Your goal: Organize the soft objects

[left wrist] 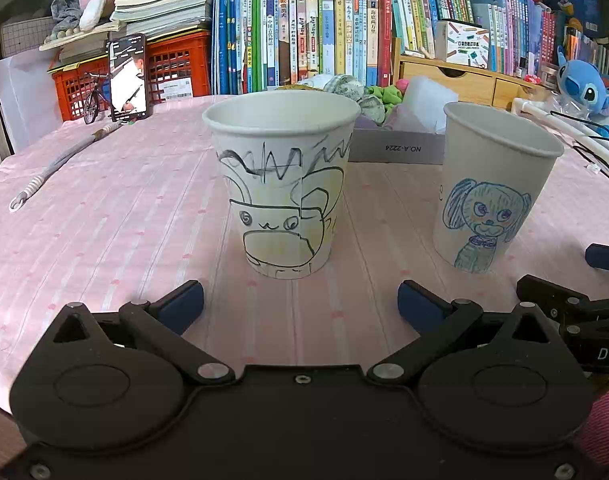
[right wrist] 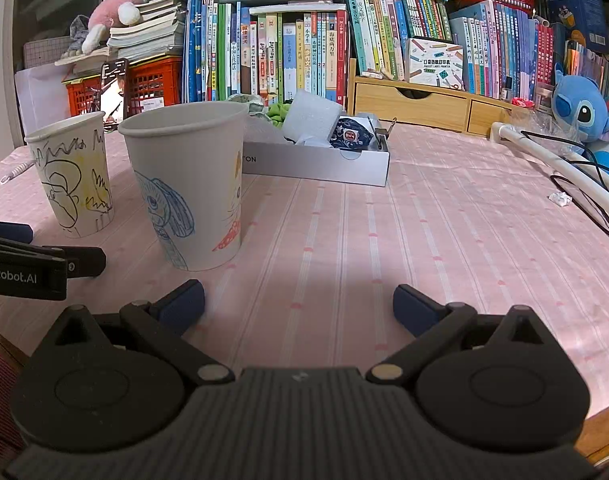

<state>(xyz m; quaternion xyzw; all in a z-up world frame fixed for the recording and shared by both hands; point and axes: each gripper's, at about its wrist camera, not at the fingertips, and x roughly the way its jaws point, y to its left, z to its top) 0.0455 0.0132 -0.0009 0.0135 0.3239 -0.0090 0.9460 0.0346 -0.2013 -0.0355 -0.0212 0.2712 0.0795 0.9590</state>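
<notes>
Two paper cups stand upright on the pink tablecloth. The cup with black and yellow drawings (left wrist: 282, 184) is straight ahead of my left gripper (left wrist: 300, 304), which is open and empty just short of it. The cup with a blue dog drawing (left wrist: 492, 192) stands to its right. In the right wrist view the blue-drawing cup (right wrist: 188, 188) is ahead left of my right gripper (right wrist: 298, 304), which is open and empty, and the black-drawing cup (right wrist: 74, 176) is further left. A grey box (right wrist: 316, 162) behind the cups holds soft items: green cloth (right wrist: 278, 114), white foam (right wrist: 310, 120), patterned fabric (left wrist: 356, 94).
A phone on a stand (left wrist: 127, 78) and a corded item (left wrist: 52, 164) lie at the far left. Books, red crates and a wooden drawer unit (right wrist: 416, 100) line the back. A blue plush (right wrist: 580, 106), white tube (right wrist: 544, 160) and black cables sit right.
</notes>
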